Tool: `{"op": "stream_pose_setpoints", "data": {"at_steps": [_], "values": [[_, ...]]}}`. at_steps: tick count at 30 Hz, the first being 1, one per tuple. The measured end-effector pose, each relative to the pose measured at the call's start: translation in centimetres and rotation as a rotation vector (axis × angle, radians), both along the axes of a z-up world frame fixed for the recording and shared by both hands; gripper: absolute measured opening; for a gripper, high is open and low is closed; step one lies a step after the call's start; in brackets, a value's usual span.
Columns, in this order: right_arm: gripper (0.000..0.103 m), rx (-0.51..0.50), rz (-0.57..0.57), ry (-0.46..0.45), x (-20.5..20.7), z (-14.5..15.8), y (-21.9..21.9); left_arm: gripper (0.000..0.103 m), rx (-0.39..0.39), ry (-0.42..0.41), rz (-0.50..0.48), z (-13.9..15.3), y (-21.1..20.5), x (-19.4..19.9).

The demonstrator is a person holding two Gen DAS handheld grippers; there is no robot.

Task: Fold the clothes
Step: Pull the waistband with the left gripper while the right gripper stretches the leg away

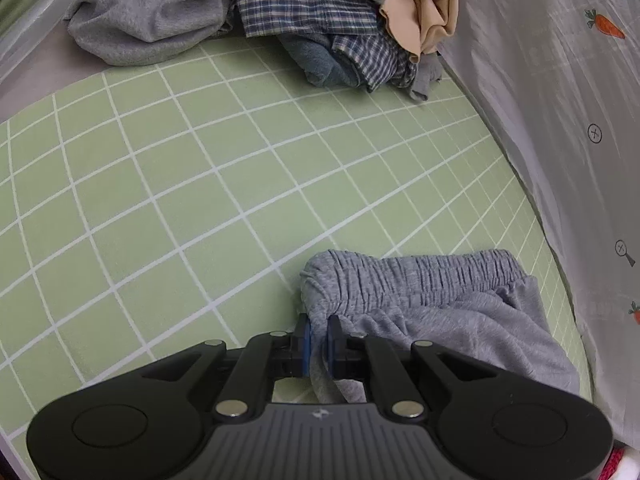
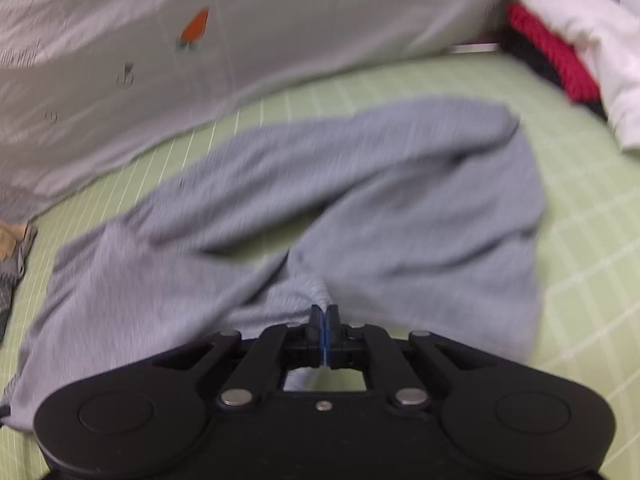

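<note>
Grey sweatpants lie on a green checked sheet. In the left wrist view their gathered elastic waistband runs across the lower right. My left gripper is shut on the waistband's left corner, with grey cloth pinched between the blue pads. In the right wrist view, which is blurred, the sweatpants spread out with both legs reaching away. My right gripper is shut on a bunched fold of the pants near the crotch.
A pile of unfolded clothes sits at the far end: grey, blue plaid and tan pieces. A grey curtain with carrot prints hangs along the right side. A red and white bundle lies at the far right.
</note>
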State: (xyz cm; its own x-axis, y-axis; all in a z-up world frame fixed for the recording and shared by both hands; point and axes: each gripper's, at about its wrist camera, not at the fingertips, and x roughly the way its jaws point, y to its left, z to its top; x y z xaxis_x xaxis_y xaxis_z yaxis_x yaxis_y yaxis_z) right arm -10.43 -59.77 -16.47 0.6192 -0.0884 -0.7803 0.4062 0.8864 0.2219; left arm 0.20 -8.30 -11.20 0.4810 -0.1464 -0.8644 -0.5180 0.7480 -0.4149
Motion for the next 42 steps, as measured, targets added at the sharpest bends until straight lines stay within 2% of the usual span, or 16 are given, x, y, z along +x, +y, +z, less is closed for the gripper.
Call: {"op": "stream_pose_setpoints", "data": {"at_steps": [4,6,9,12,14,16,20,24,31,35,38,39,42], "values": [[0.000,-0.179,-0.058,-0.110,2.0,5.3,-4.1,0.008,-0.012,-0.066,-0.030,1.5,-1.5,1.6],[0.001,-0.229,-0.093,-0.191,2.4,8.4,-5.7,0.008,-0.025,-0.109,-0.050,2.7,-2.2,2.3],[0.001,-0.309,-0.144,-0.317,1.5,13.0,-6.4,0.008,-0.045,-0.179,-0.059,4.7,-2.6,2.4],[0.001,-0.388,-0.159,-0.400,-0.7,15.5,-5.1,0.008,-0.003,-0.213,-0.074,6.0,-2.7,2.2],[0.001,-0.417,-0.137,-0.366,-2.2,14.6,-3.8,0.008,0.039,-0.197,-0.074,5.9,-2.3,1.8],[0.001,-0.412,-0.114,-0.281,-3.7,11.9,-2.7,0.008,0.060,-0.156,-0.061,4.9,-1.4,1.1],[0.001,-0.223,-0.169,-0.068,-7.7,4.4,-2.1,0.008,0.052,-0.072,-0.014,2.7,1.3,-0.8],[0.001,-0.052,-0.243,0.022,-11.0,0.8,-1.2,0.008,0.081,-0.052,0.001,2.6,3.3,-2.5],[0.001,-0.044,-0.079,0.052,-11.0,1.0,3.4,0.008,0.121,-0.051,0.065,3.2,8.7,-5.1],[0.001,-0.039,0.007,0.081,-11.0,0.9,6.7,0.008,0.152,-0.011,0.106,2.6,11.8,-6.6],[0.001,-0.041,0.069,0.106,-11.0,0.9,9.0,0.009,0.167,0.024,0.074,1.9,12.9,-7.0],[0.002,-0.053,0.084,0.119,-10.9,0.9,9.6,0.015,0.168,0.034,0.060,1.7,12.8,-7.0],[0.008,-0.072,0.094,0.131,-10.8,1.2,10.6,0.018,0.173,0.058,0.021,1.1,12.5,-7.0]]}}
